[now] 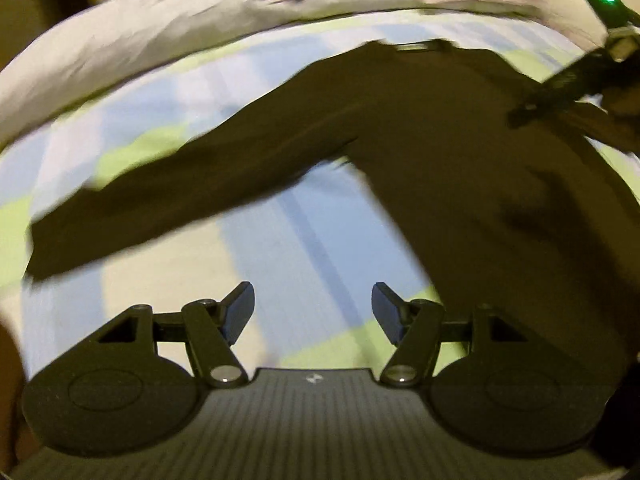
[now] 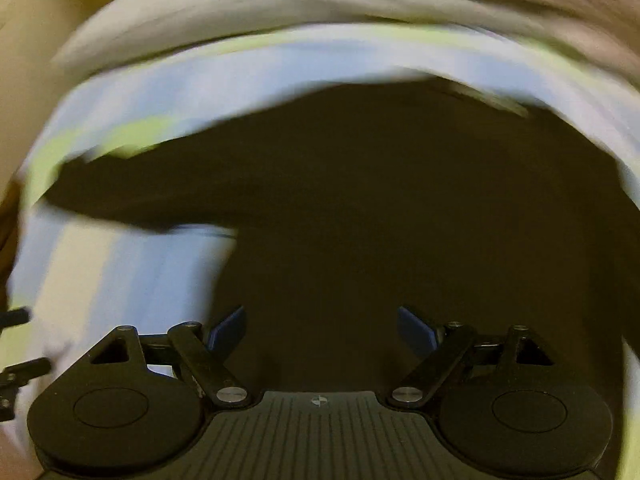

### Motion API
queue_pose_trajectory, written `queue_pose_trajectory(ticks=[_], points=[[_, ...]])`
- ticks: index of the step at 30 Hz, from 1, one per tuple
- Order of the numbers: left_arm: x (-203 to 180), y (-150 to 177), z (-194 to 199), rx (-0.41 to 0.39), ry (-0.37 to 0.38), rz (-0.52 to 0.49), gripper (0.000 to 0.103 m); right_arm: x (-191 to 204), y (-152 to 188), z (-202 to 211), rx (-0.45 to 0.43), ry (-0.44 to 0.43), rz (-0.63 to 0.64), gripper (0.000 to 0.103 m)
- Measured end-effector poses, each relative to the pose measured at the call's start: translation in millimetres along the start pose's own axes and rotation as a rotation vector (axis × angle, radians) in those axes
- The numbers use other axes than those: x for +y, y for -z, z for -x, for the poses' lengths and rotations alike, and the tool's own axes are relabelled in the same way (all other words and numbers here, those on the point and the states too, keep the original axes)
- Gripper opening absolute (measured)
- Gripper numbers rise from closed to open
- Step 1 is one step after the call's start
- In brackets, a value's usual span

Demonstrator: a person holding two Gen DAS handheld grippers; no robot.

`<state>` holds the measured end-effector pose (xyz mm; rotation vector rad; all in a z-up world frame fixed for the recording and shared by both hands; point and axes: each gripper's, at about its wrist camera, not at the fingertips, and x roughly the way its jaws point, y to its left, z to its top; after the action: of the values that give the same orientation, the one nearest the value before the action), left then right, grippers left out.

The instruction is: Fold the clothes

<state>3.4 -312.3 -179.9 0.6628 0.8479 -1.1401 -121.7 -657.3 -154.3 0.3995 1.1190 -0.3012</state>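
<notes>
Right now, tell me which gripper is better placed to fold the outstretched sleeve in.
Left, probably. The left gripper hangs open over bare checked bedsheet, with the dark long-sleeved top's outstretched sleeve just ahead. The right gripper is open over the top's body, farther from that sleeve's cuff.

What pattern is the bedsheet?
Blue, white and lime-green checks on the bedsheet, clearest in the left wrist view.

My left gripper (image 1: 313, 312): black linkage arms, silver pivot screws, dark blue pads (image 1: 240, 312), ribbed grey body with small round mark | my right gripper (image 2: 321, 330): same black discs, triangular cut-outs, brighter blue pads (image 2: 416, 330)
</notes>
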Motion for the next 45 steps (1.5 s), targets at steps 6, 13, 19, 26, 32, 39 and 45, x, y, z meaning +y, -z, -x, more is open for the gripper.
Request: queue_pose_trajectory(ticks=[6, 13, 19, 26, 32, 39, 45], points=[[-80, -77, -25, -0.036, 0.043, -0.158, 0.060, -173, 52, 76, -0.087, 0.156, -0.300, 0.085], [-206, -155, -74, -0.006, 0.070, -0.227, 0.061, -334, 66, 107, -0.127, 0.209, -0.372, 0.085], [-314, -211, -124, 0.029, 0.144, -0.294, 0.061, -427, 39, 78, -0.084, 0.178, -0.138, 0.080], [-373, -240, -155, 0.078, 0.164, -0.358, 0.061, -474, 21, 9, 0.049, 0.048, 0.062, 0.055], [-369, -244, -159, 0.113, 0.134, -0.349, 0.061, -487, 9, 35, -0.066, 0.180, 0.136, 0.004], [-360, -237, -152, 0.126, 0.125, -0.326, 0.061, -490, 7, 44, -0.147, 0.312, 0.049, 0.060], [-384, -217, -143, 0.125, 0.186, -0.397, 0.061, -489, 51, 99, -0.215, 0.270, -0.238, 0.062]])
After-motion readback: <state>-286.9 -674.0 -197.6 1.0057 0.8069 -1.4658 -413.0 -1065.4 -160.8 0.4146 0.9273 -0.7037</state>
